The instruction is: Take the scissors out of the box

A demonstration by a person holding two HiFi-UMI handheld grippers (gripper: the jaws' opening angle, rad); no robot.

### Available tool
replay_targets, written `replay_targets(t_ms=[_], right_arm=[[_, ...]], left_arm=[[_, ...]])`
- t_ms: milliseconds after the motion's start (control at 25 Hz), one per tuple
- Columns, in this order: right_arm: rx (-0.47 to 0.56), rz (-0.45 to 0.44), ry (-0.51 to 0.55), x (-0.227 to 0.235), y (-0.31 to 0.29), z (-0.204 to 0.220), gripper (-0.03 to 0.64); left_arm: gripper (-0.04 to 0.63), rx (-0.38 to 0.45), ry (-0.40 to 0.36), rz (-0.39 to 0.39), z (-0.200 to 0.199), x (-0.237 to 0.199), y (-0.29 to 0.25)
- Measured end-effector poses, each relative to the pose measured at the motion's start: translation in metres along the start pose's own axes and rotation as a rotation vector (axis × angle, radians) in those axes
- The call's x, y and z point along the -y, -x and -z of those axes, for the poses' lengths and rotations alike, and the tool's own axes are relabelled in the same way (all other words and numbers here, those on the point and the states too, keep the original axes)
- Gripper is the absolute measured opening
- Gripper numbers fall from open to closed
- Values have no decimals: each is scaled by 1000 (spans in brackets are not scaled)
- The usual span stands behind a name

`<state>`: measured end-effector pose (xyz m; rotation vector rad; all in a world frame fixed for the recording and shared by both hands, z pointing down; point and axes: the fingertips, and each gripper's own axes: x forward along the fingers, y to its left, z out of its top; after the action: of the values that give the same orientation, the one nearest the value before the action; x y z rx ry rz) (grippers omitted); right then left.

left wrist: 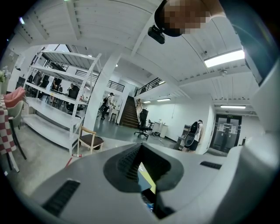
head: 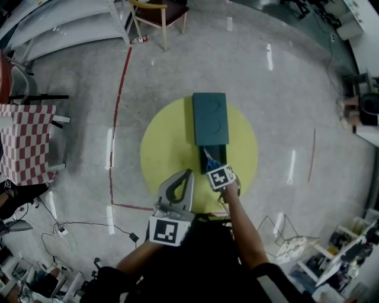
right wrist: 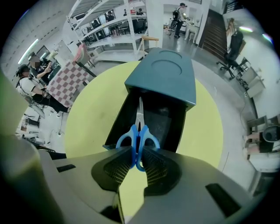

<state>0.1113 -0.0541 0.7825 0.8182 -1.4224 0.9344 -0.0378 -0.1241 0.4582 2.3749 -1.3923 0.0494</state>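
Observation:
A dark teal box (head: 209,118) lies on the round yellow table (head: 166,148), its drawer (head: 217,152) pulled out toward me. My right gripper (head: 214,167) points straight down over the drawer's near end. It is shut on the blue handles of the scissors (right wrist: 138,138). Their blades (right wrist: 140,111) point down into the open drawer (right wrist: 153,124) in front of the box (right wrist: 164,74). My left gripper (head: 188,173) is held near my body at the table's near edge. It points out level and its tips are together with nothing between them (left wrist: 141,151).
A wooden chair (head: 159,12) stands on the floor beyond the table, and red tape (head: 118,100) runs along the floor at left. A checkered cloth (head: 26,142) hangs at far left. A wire rack (head: 284,231) sits near right. White shelving (left wrist: 52,109) fills the left of the room.

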Motion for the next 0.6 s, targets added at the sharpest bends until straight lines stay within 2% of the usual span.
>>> replay_targets(t_ms=[280,600], right_arm=[[7,3,-2,-3,7,13,74],[71,-23,-15,-8,14,21,74]], left_arm=[[0,29,-5,2,-4,9,9],[0,24,-17,15,-2,20,17]])
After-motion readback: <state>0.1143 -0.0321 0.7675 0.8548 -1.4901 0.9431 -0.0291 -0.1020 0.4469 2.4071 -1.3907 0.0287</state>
